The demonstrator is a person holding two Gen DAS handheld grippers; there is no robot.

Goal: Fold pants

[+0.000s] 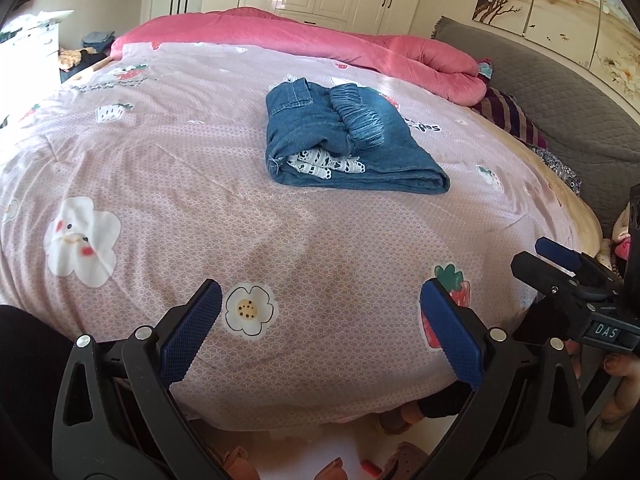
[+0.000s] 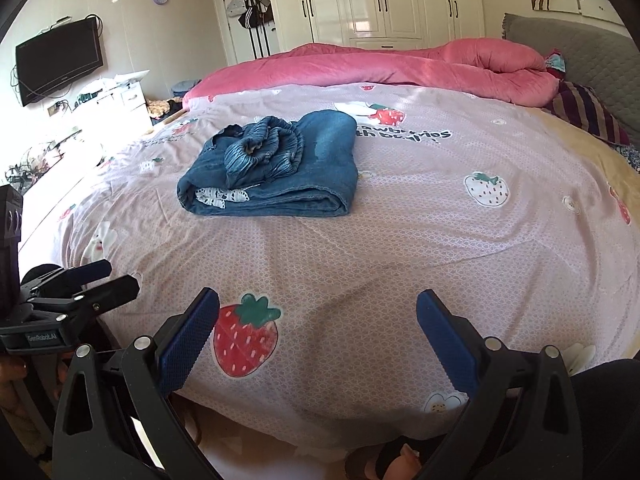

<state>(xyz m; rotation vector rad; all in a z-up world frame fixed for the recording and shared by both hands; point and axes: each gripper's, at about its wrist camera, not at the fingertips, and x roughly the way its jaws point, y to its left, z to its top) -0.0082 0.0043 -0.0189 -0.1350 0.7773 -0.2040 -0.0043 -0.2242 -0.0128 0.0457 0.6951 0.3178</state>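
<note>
A pair of blue denim pants [image 1: 344,140] lies folded into a compact bundle in the middle of the bed, its gathered waistband on top and white lace trim showing at the near edge. It also shows in the right wrist view [image 2: 276,172]. My left gripper [image 1: 320,320] is open and empty, held over the bed's near edge, well short of the pants. My right gripper [image 2: 318,328] is open and empty too, also at the near edge. Each gripper shows from the side in the other's view: the right one [image 1: 560,260], the left one [image 2: 104,276].
The bed has a pink sheet [image 1: 200,184] printed with strawberries and flowers. A rolled pink quilt [image 1: 360,48] lies along its far side, with a striped pillow [image 1: 512,116] and grey headboard [image 1: 560,92] at right. White wardrobes [image 2: 380,0] stand behind. My feet and slippers [image 1: 400,420] are below.
</note>
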